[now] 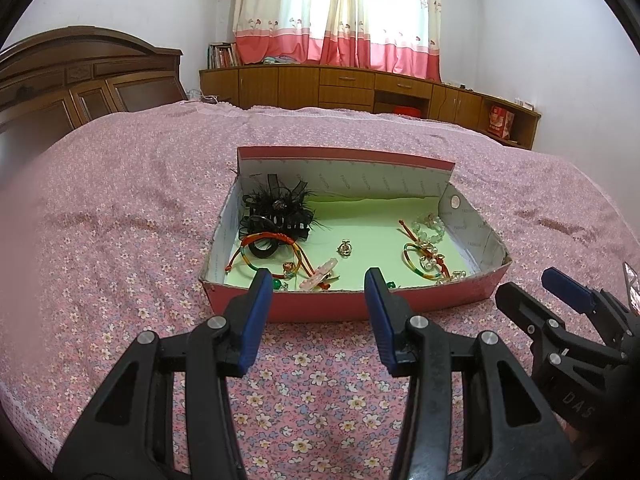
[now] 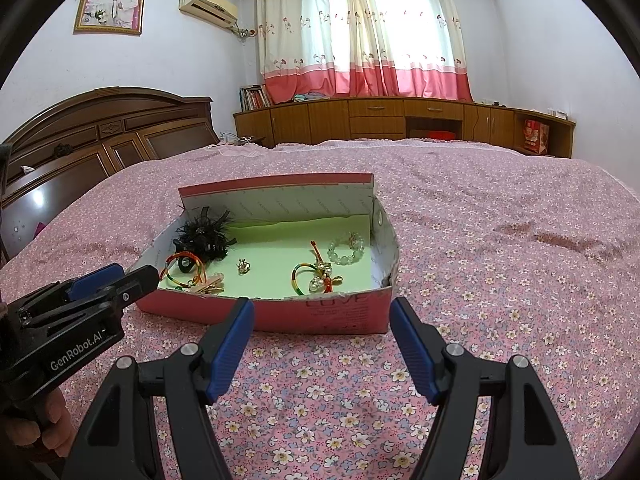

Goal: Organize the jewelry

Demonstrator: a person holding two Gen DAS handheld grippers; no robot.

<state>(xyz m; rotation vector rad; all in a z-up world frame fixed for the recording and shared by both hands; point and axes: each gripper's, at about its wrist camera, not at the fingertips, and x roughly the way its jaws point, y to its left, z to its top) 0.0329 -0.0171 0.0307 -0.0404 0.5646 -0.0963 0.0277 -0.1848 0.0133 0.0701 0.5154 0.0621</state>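
A pink cardboard box (image 1: 340,305) (image 2: 320,317) with a green floor lies on the bed. Inside it on the left are a black feather hair clip (image 1: 276,208) (image 2: 204,236), a coloured cord bracelet (image 1: 272,249) and a pink clip (image 1: 320,276). A small silver piece (image 1: 345,249) (image 2: 242,266) lies mid-floor. To the right are a pale bead bracelet (image 1: 430,228) (image 2: 346,250) and a rainbow bangle with pearls (image 1: 424,261) (image 2: 316,276). My left gripper (image 1: 318,280) (image 2: 128,276) and right gripper (image 2: 322,308) (image 1: 532,286) hover just before the box's front wall, both open and empty.
The bed has a pink floral cover (image 1: 312,380) that spreads all around the box. A dark wooden headboard (image 2: 108,132) stands at the left. Low wooden cabinets (image 2: 380,118) and curtains line the far wall. A hand (image 2: 48,428) grips the left tool's handle.
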